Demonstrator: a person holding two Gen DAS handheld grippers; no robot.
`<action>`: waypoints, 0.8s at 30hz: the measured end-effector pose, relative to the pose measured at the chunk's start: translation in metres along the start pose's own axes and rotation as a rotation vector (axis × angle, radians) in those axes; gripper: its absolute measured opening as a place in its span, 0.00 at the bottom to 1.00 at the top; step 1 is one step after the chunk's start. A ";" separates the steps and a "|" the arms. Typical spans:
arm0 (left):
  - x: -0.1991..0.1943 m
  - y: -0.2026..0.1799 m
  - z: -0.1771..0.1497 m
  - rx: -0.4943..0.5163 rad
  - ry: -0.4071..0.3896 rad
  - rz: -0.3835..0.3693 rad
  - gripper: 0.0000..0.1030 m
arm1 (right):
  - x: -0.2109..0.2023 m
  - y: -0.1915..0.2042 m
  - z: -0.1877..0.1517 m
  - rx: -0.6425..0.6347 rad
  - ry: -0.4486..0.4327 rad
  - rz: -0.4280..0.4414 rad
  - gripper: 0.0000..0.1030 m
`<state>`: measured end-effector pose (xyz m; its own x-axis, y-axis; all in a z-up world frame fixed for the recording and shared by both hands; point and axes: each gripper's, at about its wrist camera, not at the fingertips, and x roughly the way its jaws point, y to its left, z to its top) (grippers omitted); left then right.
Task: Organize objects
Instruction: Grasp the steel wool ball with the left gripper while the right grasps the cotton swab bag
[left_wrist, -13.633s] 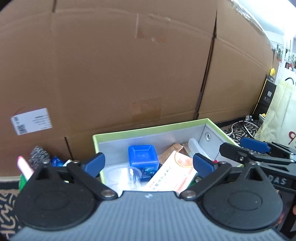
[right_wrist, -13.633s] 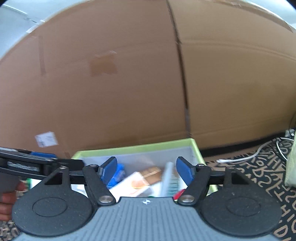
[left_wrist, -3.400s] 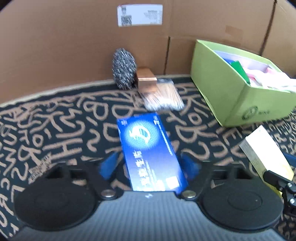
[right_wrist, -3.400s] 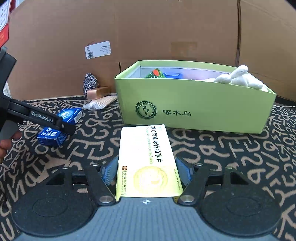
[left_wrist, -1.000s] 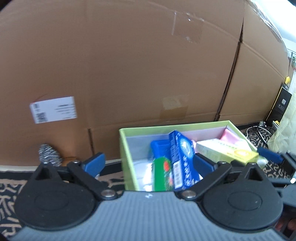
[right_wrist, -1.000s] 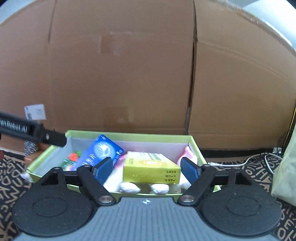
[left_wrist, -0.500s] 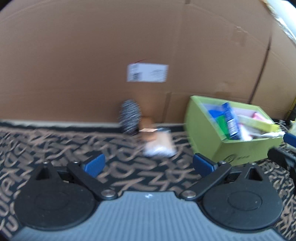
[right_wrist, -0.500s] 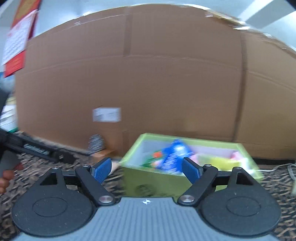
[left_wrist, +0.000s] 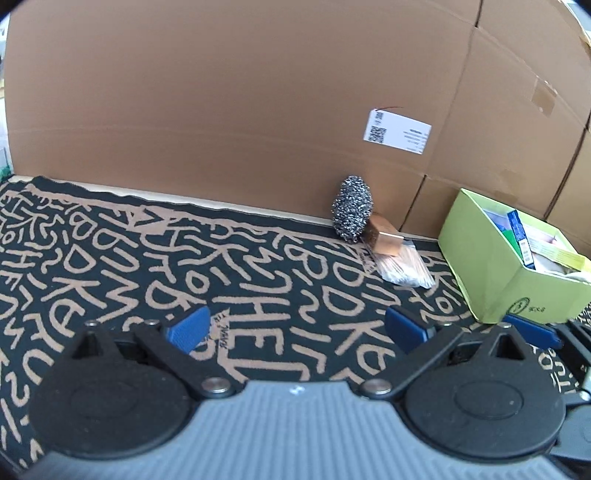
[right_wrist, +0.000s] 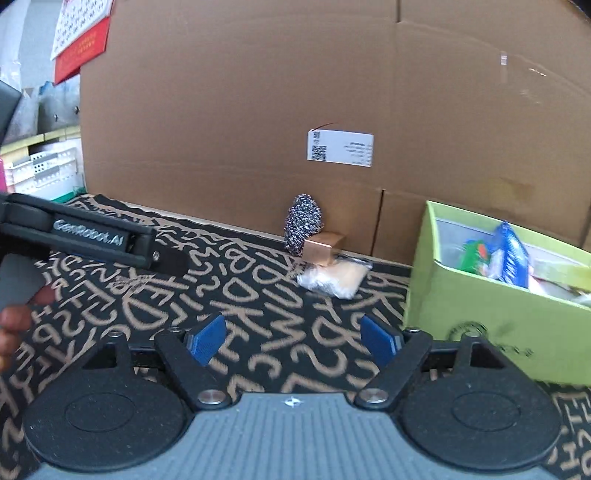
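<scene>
- The mat (left_wrist: 110, 258) looks like woven cloth, matt, black with tan lettering.
- The backdrop (left_wrist: 221, 110) is plain brown corrugated cardboard, with a white paper label (left_wrist: 397, 131) stuck on.
- The scourer (left_wrist: 351, 208) is coiled steel wire, shiny and rough.
- The small block (left_wrist: 384, 236) has a coppery metallic sheen.
- The bag of sticks (left_wrist: 404, 267) is clear, glossy plastic.
- The green box (left_wrist: 491, 273) is smooth matt card.
</scene>
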<state>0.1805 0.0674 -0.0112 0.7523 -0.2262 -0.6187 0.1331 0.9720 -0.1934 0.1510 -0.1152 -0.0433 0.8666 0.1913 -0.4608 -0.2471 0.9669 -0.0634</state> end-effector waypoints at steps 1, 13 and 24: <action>0.003 0.001 0.002 -0.004 0.002 -0.003 1.00 | 0.009 0.002 0.003 -0.009 0.003 -0.012 0.79; 0.064 -0.003 0.044 0.052 -0.013 -0.024 1.00 | 0.102 0.000 0.029 -0.020 0.065 -0.152 0.74; 0.148 -0.035 0.088 0.110 -0.015 -0.024 0.90 | 0.123 -0.026 0.026 0.130 0.123 -0.094 0.54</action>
<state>0.3442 0.0051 -0.0289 0.7576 -0.2497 -0.6031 0.2211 0.9675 -0.1228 0.2749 -0.1120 -0.0753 0.8215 0.0851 -0.5638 -0.1033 0.9947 -0.0002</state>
